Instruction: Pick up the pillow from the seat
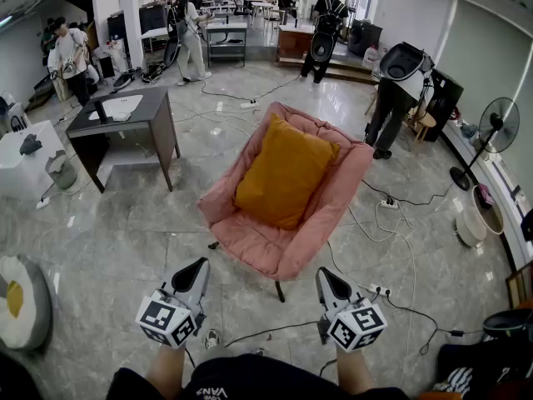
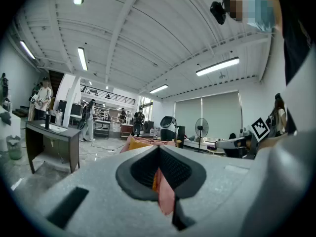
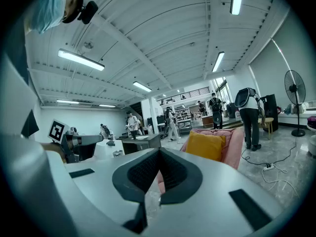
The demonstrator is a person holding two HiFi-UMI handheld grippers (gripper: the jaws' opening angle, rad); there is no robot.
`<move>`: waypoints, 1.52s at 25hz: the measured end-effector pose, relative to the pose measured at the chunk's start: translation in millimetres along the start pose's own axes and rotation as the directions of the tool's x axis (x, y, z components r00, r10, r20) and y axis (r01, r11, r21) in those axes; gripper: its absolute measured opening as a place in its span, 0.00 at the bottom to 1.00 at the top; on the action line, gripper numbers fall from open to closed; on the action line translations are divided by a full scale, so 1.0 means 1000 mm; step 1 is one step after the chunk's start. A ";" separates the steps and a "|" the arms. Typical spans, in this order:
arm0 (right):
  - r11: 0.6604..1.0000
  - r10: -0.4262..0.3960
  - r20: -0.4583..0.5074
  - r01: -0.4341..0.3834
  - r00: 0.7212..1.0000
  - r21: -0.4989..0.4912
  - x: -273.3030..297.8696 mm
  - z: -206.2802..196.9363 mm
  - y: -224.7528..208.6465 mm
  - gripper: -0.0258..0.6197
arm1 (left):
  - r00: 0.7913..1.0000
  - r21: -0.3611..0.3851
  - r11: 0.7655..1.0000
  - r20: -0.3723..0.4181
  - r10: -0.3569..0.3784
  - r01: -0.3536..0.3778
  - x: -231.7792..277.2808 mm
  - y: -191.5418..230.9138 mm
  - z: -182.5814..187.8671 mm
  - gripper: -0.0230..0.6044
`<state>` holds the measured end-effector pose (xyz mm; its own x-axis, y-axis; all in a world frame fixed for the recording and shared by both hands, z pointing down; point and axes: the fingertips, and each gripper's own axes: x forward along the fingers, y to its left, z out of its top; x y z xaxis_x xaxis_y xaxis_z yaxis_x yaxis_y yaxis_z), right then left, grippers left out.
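Note:
A mustard-yellow pillow (image 1: 285,172) leans upright against the back of a pink padded chair (image 1: 250,240) in the middle of the floor. Both grippers hover low in front of the chair and well short of it. My left gripper (image 1: 200,267) points at the chair's front left, shut and empty. My right gripper (image 1: 323,277) points at its front right, also shut and empty. In the left gripper view the shut jaws (image 2: 159,174) cover most of the chair; a strip of pillow (image 2: 140,143) shows above them. The right gripper view shows the pillow (image 3: 206,145) and chair (image 3: 236,141) beyond its shut jaws (image 3: 158,174).
A dark desk (image 1: 125,122) stands left of the chair, with a white table (image 1: 21,161) beyond it. Cables and a power strip (image 1: 388,203) trail over the floor to the right. A standing fan (image 1: 498,125) and a white bin (image 1: 471,225) are at far right. Several people stand further back.

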<state>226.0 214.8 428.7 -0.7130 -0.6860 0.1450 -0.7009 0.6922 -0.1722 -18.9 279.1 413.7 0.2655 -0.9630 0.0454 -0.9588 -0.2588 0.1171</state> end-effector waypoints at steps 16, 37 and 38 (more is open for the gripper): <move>0.994 -0.002 0.005 0.001 1.000 0.113 0.026 -0.015 -0.013 0.35 | 0.996 0.002 0.998 -0.061 -0.064 0.064 0.017 0.001 -0.019 0.33; 0.958 -0.249 0.023 0.243 0.968 0.155 0.189 0.010 0.025 0.36 | 0.949 0.040 0.953 -0.114 -0.293 0.299 0.098 0.183 0.002 0.34; 0.955 -0.259 0.021 0.252 0.966 0.157 0.195 0.009 0.028 0.36 | 0.947 0.038 0.951 -0.116 -0.301 0.307 0.100 0.192 0.003 0.34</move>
<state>67.3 98.1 443.4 -0.5071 -0.8461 0.1642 -0.8463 0.4527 -0.2807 -176.3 132.5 437.8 0.5516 -0.8251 0.1228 -0.8341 -0.5446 0.0876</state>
